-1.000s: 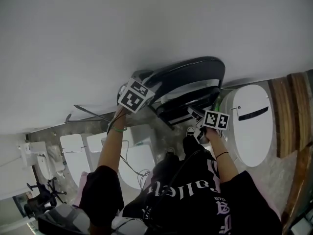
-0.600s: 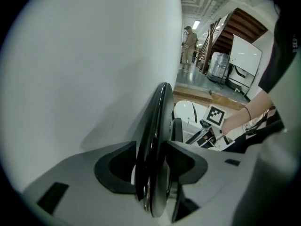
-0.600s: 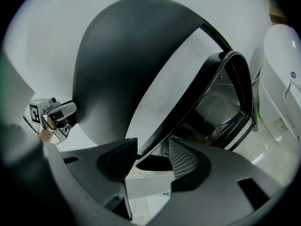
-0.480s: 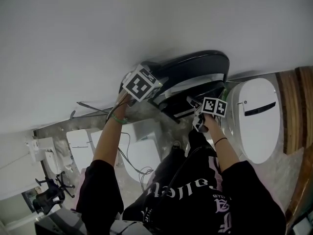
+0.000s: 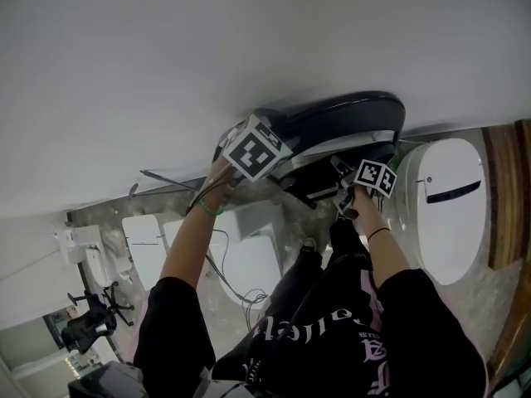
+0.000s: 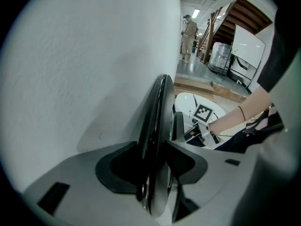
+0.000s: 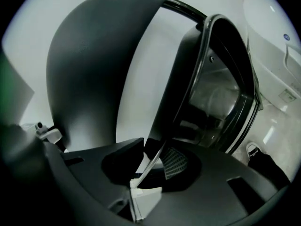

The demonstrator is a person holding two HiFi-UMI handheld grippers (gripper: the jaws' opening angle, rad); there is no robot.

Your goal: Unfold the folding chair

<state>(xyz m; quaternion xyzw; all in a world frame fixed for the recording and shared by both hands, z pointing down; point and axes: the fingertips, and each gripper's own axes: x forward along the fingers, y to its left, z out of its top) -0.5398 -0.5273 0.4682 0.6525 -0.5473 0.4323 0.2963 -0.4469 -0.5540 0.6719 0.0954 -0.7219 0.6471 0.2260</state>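
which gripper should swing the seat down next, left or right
Right, probably. The right gripper has just been closing its jaws round the seat edge, while the left gripper is clamped on the backrest, steadying the chair.

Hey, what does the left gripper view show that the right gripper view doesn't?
Only the left gripper view: the left tool clamped on the chair's thin edge, the right tool with its marker cube, the forearm behind it, and a distant person near wooden stairs.
Only the right gripper view: the broad black panel, a shoe, and a thin rail between the right tool's jaws, which have just been closing.
Both: the black folding chair against the white wall.
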